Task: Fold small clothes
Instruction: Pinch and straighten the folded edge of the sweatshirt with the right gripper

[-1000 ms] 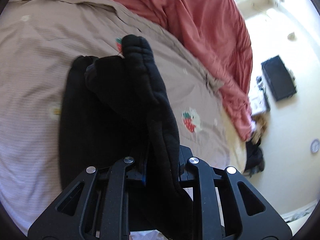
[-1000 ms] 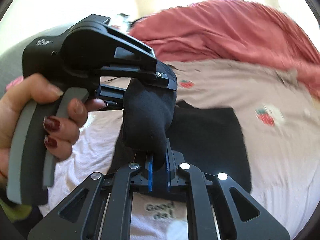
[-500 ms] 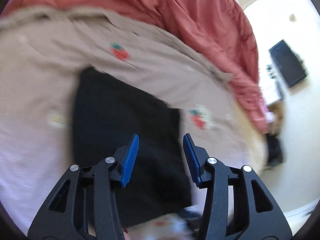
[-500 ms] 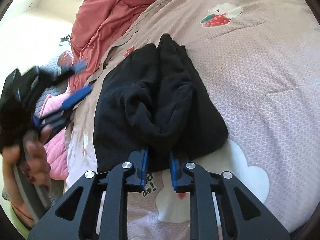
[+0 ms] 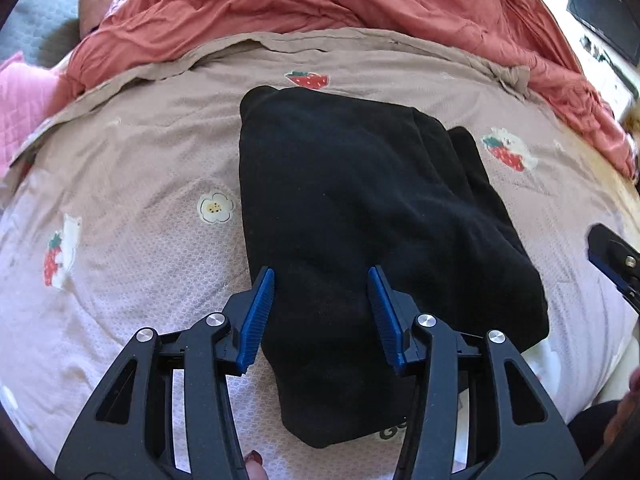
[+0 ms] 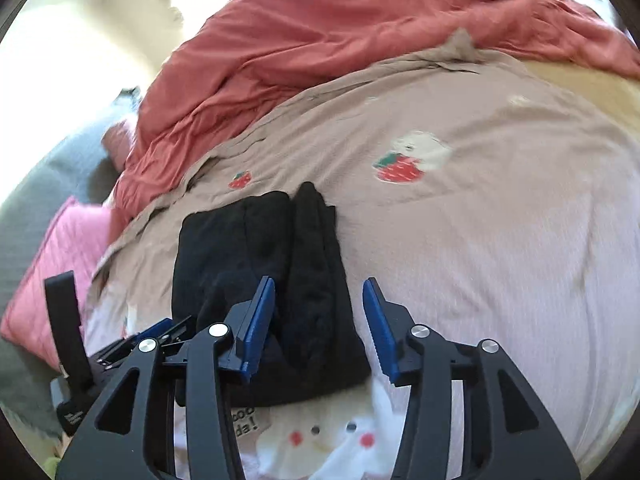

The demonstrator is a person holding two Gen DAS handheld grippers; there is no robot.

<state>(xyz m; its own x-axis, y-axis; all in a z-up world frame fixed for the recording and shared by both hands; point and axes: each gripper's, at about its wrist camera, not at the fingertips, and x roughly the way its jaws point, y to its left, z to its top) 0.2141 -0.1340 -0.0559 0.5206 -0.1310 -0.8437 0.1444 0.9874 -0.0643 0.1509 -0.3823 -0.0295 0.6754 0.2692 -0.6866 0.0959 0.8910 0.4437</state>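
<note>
a black garment lies folded into a thick, roughly rectangular bundle on the bed cover, a pale pink-brown spread printed with strawberries, flowers and bears. in the left wrist view the bundle sits directly ahead of the left gripper, its near end running down between and under the blue-padded fingers; a second layer shows as a ridge along the side beyond the right-hand finger. in the right wrist view the same garment lies ahead and toward the left-hand finger of the right gripper, with a lengthwise crease between two stacked folds.

both sets of fingers stand spread wide with nothing between the pads, and neither grips the cloth. judging from how things lie, the fold on this piece looks largely done and the grippers are free above it. the next move probably calls for either a last tidy of the loose ridge, which would need one gripper to pinch that edge low and near the cover, or a move on to another item; no other small clothes are clearly visible.

the left gripper points down and forward over the near end of the bundle, and part of it shows low beside the right gripper's left-hand finger. the right gripper is tipped forward at a shallower angle. beyond the bundle, a rumpled red duvet is heaped across the far side of the bed.
</note>
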